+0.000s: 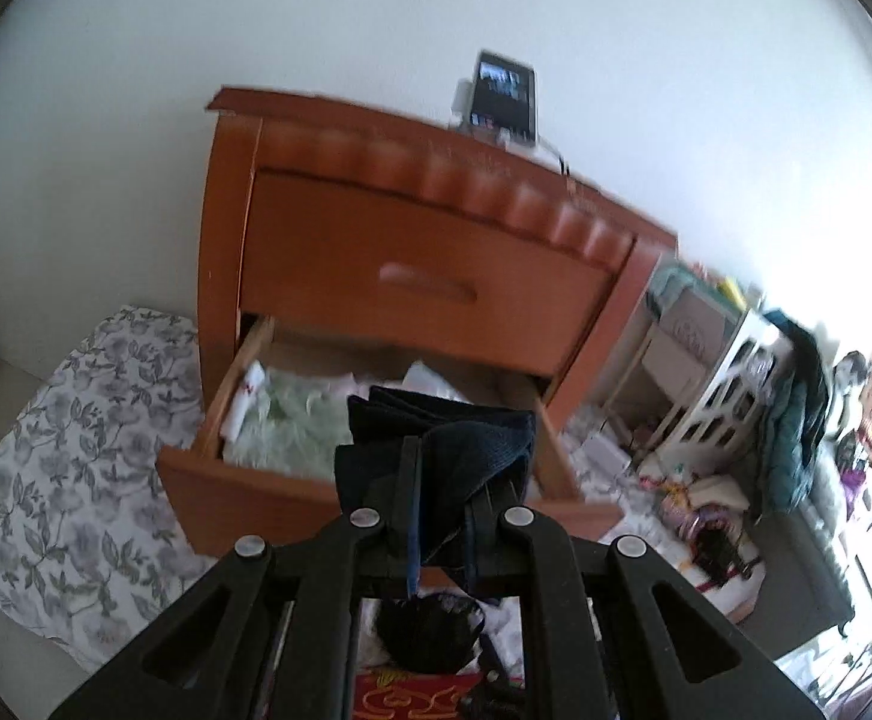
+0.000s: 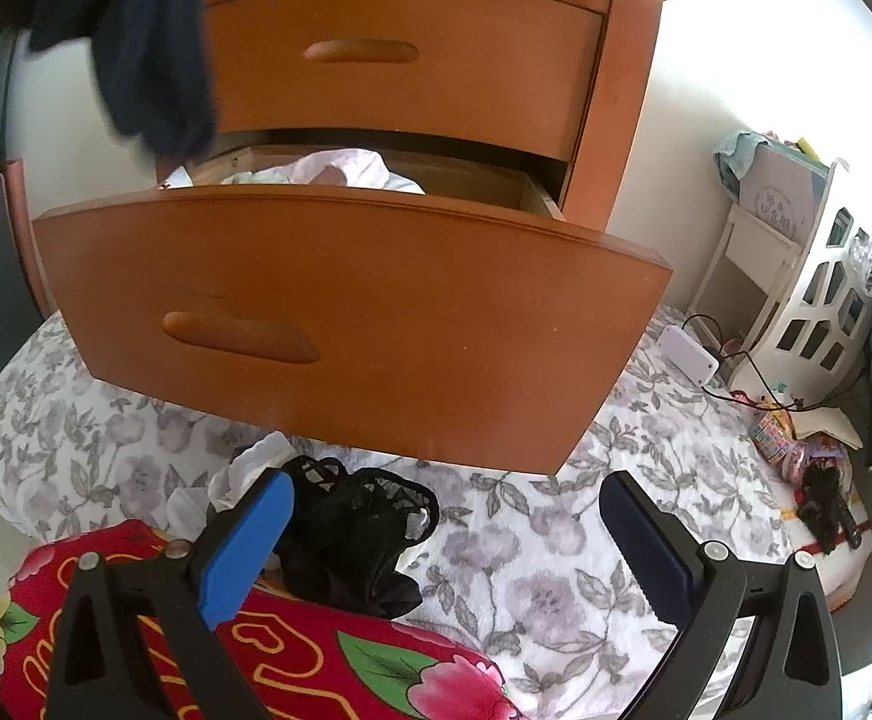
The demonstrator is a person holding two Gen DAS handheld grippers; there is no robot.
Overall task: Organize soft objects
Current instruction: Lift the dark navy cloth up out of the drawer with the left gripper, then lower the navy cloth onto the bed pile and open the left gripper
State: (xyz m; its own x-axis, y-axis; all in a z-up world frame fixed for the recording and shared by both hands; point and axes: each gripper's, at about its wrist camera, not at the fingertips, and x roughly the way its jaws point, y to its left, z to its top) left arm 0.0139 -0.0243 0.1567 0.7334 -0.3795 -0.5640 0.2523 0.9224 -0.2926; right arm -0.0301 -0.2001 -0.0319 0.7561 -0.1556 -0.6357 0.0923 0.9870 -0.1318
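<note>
Navy knit fabric, a folded dark garment point(image 1: 436, 450), sits pinched between the jaws of the left gripper point(image 1: 442, 498), which are pressed nearly together on it; a loose fold droops below the fingers. In the left wrist view it hangs just in front of the open bottom drawer point(image 1: 244, 480) of the wooden nightstand point(image 1: 436, 240), above the drawer's front right part. The same garment point(image 2: 148, 48) shows at the top left of the right wrist view, held up above the drawer's left end. Inside the drawer lie pale green and white folded clothes point(image 1: 292, 420), filling the left side and the back; the right side looks less full.

Right gripper point(image 2: 448, 516): jaws spread wide, holding nothing, hovering over the floral sheet point(image 2: 556, 570) below the drawer front. Just beside its left finger lies a crumpled black lace garment point(image 2: 352, 528), partly on the red floral blanket point(image 2: 316, 660), with a bit of white cloth point(image 2: 250, 462) next to it.

Judging by the sag, the navy piece is light, limp and not slippery; it will not hold its fold unless gripped across all the layers near the folded edge. The lace piece looks flimsier still and liable to snag, so a pinch at its bunched middle would likely serve best.
</note>
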